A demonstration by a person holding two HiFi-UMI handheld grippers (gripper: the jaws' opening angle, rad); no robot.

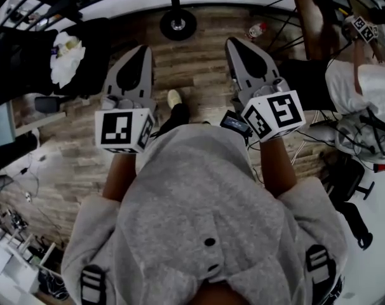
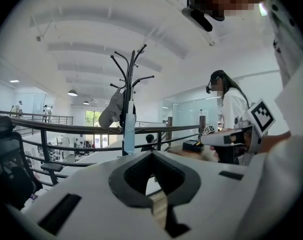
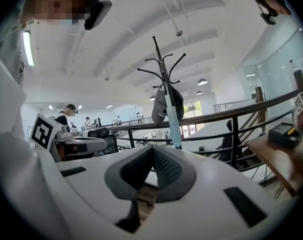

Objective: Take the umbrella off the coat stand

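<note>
Pointed left claw (image 2: 152,153) and right claw (image 3: 152,147), both closed on nothing, at the stand (image 2: 133,69). Found the umbrella (image 2: 129,129) hung folded there beside a cap (image 2: 111,112), well apart from either claw. Judged light, slim, soft-skinned, apt to swing; best taken near its stiffer top.

On coat stand (image 2: 132,69), umbrella (image 2: 129,131) right of cap (image 2: 111,112); railing (image 2: 66,128) behind the stand

Office mezzanine: railing (image 2: 91,129), desk (image 3: 284,159)
</note>
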